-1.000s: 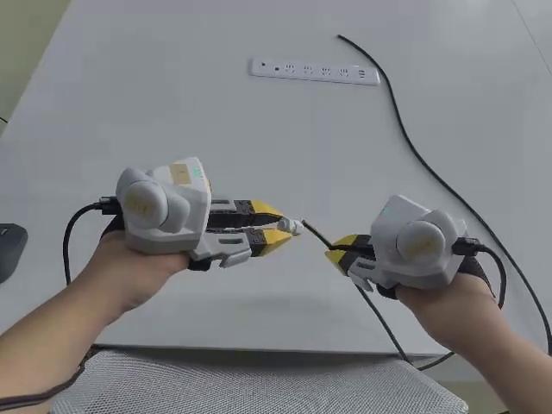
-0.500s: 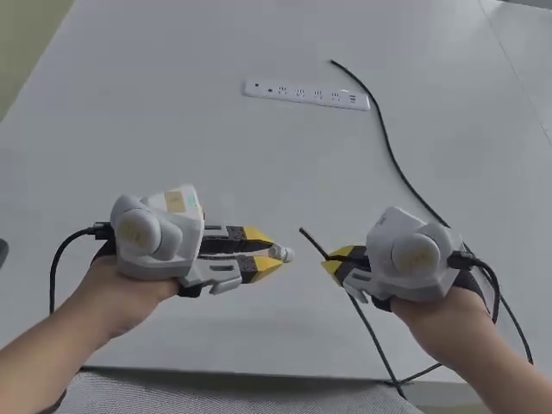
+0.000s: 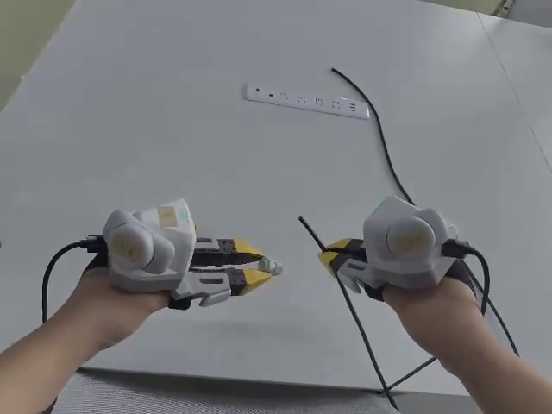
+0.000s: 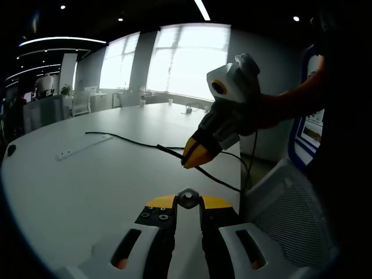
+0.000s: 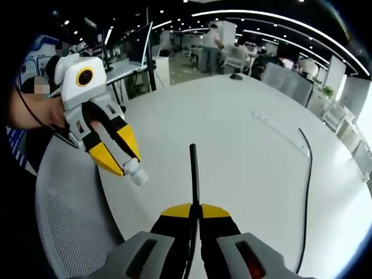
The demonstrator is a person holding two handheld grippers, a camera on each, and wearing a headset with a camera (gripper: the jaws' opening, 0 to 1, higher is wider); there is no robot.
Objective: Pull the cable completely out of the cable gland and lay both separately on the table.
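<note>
Head view, one gland (image 3: 272, 266), one power strip (image 3: 306, 101)

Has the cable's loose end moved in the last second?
Yes. The cable, held by the right gripper, has pulled away from the gland, and its end now lies closer to the power strip.

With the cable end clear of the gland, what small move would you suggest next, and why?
Probably lower the left tongs and set the cable gland on the table: the cable, held by the right tongs, is apart from it, both above the surface.
</note>
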